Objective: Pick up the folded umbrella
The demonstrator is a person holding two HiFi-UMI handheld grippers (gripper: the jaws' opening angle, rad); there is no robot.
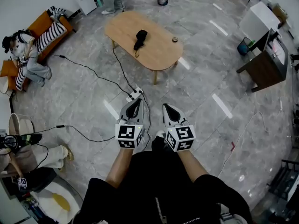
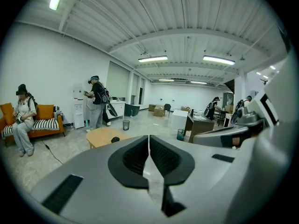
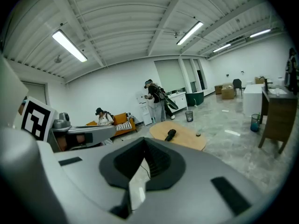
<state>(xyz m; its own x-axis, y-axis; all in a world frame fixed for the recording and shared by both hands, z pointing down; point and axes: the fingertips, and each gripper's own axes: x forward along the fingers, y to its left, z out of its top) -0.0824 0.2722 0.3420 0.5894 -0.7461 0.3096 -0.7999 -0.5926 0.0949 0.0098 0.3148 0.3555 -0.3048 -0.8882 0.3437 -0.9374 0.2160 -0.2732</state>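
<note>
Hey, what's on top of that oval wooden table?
On the oval light-wood table lie a black folded umbrella and a small round dark object near its edge. The tabletop beneath the umbrella is covered.

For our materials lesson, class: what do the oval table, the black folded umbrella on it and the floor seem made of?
Oval pale-tan table: likely wood or veneer, matt, evenly warm-toned.
Black folded umbrella: probably fabric, dull and non-reflective; too small to confirm.
Grey veined floor: polished stone or marble-look tile, reflecting ceiling lights.
</note>
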